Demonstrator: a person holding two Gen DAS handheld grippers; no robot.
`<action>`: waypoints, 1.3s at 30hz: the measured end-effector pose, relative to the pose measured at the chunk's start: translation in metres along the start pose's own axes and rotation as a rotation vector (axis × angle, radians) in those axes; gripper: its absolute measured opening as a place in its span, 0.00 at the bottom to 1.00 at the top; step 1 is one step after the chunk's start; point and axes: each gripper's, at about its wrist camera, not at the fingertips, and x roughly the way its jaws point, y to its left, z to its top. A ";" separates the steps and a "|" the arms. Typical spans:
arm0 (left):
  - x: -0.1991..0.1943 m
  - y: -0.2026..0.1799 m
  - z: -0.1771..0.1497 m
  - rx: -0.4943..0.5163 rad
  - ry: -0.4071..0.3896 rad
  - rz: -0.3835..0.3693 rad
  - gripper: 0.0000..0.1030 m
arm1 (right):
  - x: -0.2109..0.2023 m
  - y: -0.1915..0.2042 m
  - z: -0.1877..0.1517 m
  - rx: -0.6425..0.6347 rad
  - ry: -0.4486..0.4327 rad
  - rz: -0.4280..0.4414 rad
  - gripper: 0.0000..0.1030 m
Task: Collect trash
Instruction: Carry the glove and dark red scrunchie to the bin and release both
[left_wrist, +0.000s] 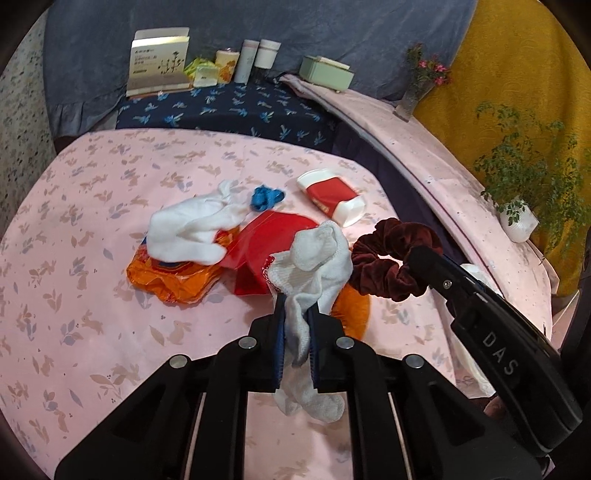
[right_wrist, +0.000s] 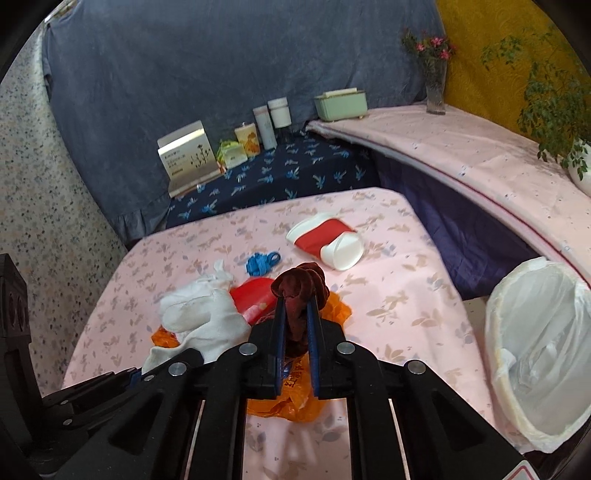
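My left gripper (left_wrist: 295, 306) is shut on a white sock (left_wrist: 317, 258) and holds it above the pink bunny-print bed (left_wrist: 110, 332). My right gripper (right_wrist: 295, 299) is shut on a dark red velvet scrunchie (right_wrist: 301, 286), which also shows in the left wrist view (left_wrist: 388, 266). On the bed lie another white sock (left_wrist: 192, 229), an orange plastic wrapper (left_wrist: 173, 277), a red packet (left_wrist: 266, 243), a blue crumpled scrap (left_wrist: 266, 197) and a red-and-white paper cup (left_wrist: 332, 195) on its side. A white-lined trash bin (right_wrist: 543, 354) stands to the right of the bed.
A dark blue floral surface (right_wrist: 280, 173) behind the bed carries a box (right_wrist: 188, 155), bottles (right_wrist: 266, 125) and a green tissue box (right_wrist: 341, 103). A pink-covered ledge (right_wrist: 480, 158) at right holds a flower vase (right_wrist: 436, 88) and a potted plant (right_wrist: 580, 162).
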 end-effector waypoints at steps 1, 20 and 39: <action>-0.004 -0.007 0.001 0.012 -0.008 -0.004 0.10 | -0.006 -0.003 0.001 0.004 -0.011 -0.002 0.10; 0.001 -0.141 -0.012 0.230 -0.016 -0.074 0.10 | -0.091 -0.119 -0.006 0.171 -0.138 -0.125 0.10; 0.051 -0.258 -0.052 0.399 0.081 -0.205 0.10 | -0.129 -0.241 -0.049 0.362 -0.145 -0.284 0.10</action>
